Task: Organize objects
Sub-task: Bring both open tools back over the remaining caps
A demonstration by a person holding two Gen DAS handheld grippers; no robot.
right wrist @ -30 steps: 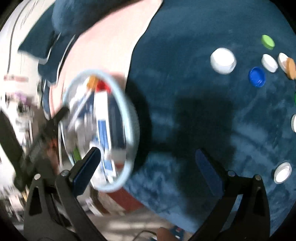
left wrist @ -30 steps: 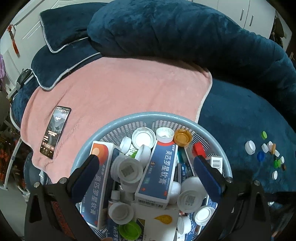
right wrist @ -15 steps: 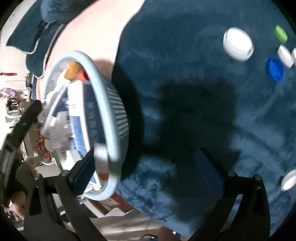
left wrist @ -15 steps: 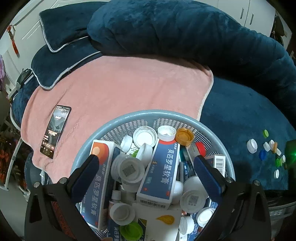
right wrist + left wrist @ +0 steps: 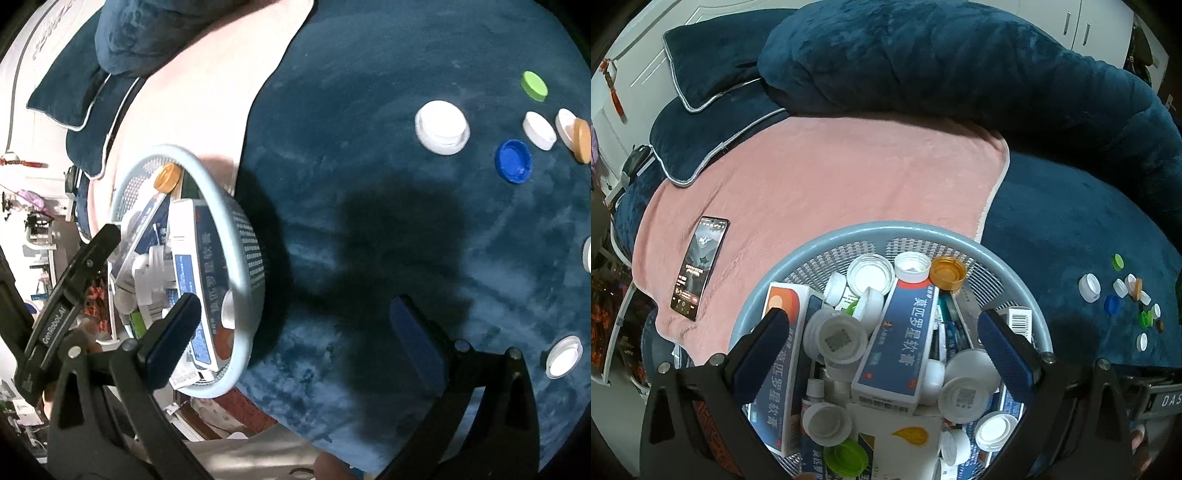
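Loose plastic bottle caps lie scattered on a dark blue plush blanket [image 5: 369,155]: a large white cap [image 5: 442,126], a blue cap [image 5: 513,161], a green cap [image 5: 534,85]. They look light, rigid and smooth, best pinched across the rim. The right gripper [image 5: 295,328] hangs wide open and empty, well short of them. The left gripper [image 5: 882,341], also spread empty, hovers over a round blue basket [image 5: 827,242] crammed with ointment boxes and lids. Caps farther right are cut off

My right tongs [image 5: 295,328] gape wide over bare blue blanket [image 5: 369,221], gripping nothing. Off my left finger sits the basket [image 5: 236,236], crammed with boxes and caps. Ahead to the right lie loose caps: white [image 5: 441,127], blue [image 5: 513,161], green [image 5: 534,86]. Beside my right finger, another white cap [image 5: 563,357].
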